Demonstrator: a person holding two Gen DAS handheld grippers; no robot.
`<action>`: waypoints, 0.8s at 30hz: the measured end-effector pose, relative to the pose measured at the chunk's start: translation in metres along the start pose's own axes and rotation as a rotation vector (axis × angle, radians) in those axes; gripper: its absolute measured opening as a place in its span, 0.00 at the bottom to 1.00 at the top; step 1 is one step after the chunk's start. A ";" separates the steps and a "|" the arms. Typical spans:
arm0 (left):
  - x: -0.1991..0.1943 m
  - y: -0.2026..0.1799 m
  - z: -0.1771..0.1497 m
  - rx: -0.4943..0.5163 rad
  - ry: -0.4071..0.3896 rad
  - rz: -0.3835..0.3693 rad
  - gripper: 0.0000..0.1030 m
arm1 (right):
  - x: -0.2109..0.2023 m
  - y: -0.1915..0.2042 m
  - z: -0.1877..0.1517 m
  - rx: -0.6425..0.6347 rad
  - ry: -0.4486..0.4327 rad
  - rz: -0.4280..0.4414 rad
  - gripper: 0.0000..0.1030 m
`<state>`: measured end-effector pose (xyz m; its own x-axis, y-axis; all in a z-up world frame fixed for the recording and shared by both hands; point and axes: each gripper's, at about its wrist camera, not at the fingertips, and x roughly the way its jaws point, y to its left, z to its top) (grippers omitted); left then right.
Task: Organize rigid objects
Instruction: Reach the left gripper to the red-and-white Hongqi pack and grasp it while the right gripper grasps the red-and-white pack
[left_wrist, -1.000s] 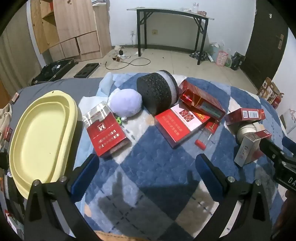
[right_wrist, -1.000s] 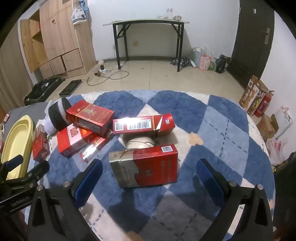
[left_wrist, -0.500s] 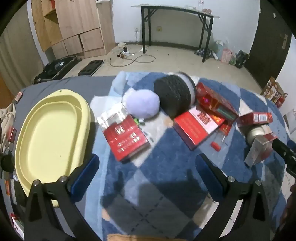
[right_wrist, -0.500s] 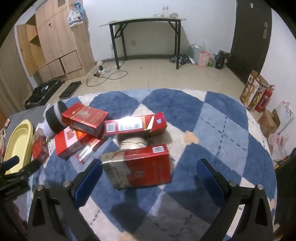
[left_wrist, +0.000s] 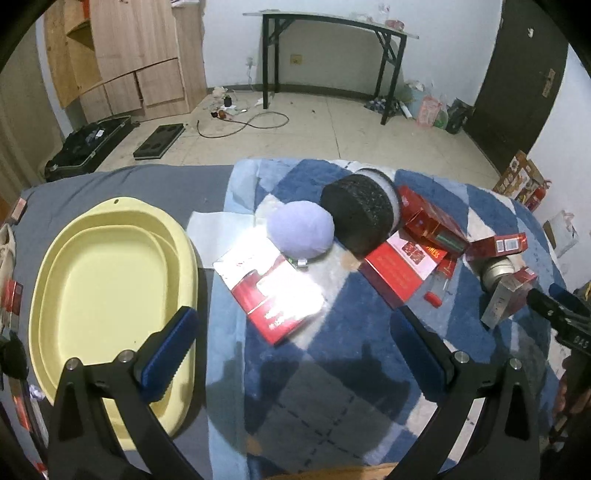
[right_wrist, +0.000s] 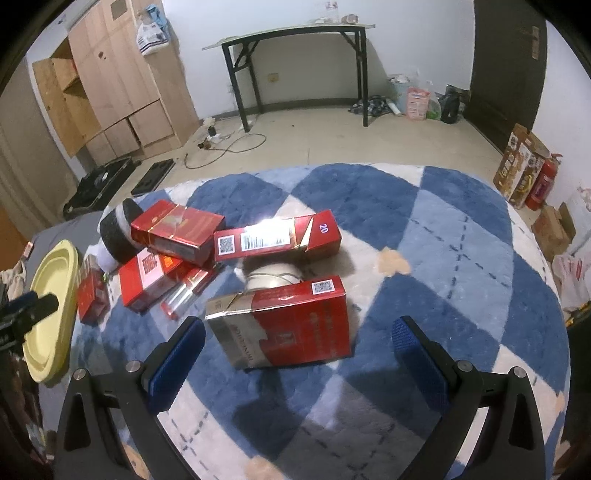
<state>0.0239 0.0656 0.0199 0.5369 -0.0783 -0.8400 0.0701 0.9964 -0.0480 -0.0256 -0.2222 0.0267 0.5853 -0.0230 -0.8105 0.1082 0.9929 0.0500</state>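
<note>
Several red cartons lie on a blue and white checked rug (left_wrist: 332, 387). In the left wrist view a flat red pack (left_wrist: 275, 295) lies just ahead of my open left gripper (left_wrist: 291, 350), with a yellow oval tray (left_wrist: 107, 295) to its left. A lilac plush ball (left_wrist: 300, 229) and a black-and-white foam roll (left_wrist: 360, 214) sit behind the pack. In the right wrist view a red and silver carton (right_wrist: 284, 325) stands between the fingers of my open right gripper (right_wrist: 295, 354), untouched. A pale round tin (right_wrist: 273, 278) hides partly behind it, below a long red box (right_wrist: 277, 240).
More red boxes (right_wrist: 177, 229) and a small red tube (right_wrist: 188, 291) pile at the left of the rug. The yellow tray (right_wrist: 51, 306) lies on grey cloth past the rug's left edge. Beyond are a tiled floor, a black table (left_wrist: 332, 55), wooden cabinets and a dark door.
My left gripper has pulled back and shifted left, so the tray and pack show more fully. The right gripper has eased back and risen slightly; the carton stays put.
</note>
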 end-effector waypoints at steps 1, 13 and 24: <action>0.004 0.000 0.001 0.013 0.018 0.003 1.00 | -0.001 -0.003 0.000 0.002 0.001 0.002 1.00; 0.036 -0.005 -0.001 -0.112 0.097 -0.016 1.00 | 0.011 0.008 -0.002 -0.018 0.030 0.010 1.00; 0.065 0.016 0.002 -0.267 0.155 -0.011 1.00 | 0.040 0.010 -0.007 0.003 0.080 -0.016 1.00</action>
<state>0.0617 0.0765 -0.0347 0.4009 -0.1037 -0.9102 -0.1591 0.9706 -0.1807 -0.0069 -0.2119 -0.0090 0.5177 -0.0297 -0.8551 0.1193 0.9921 0.0378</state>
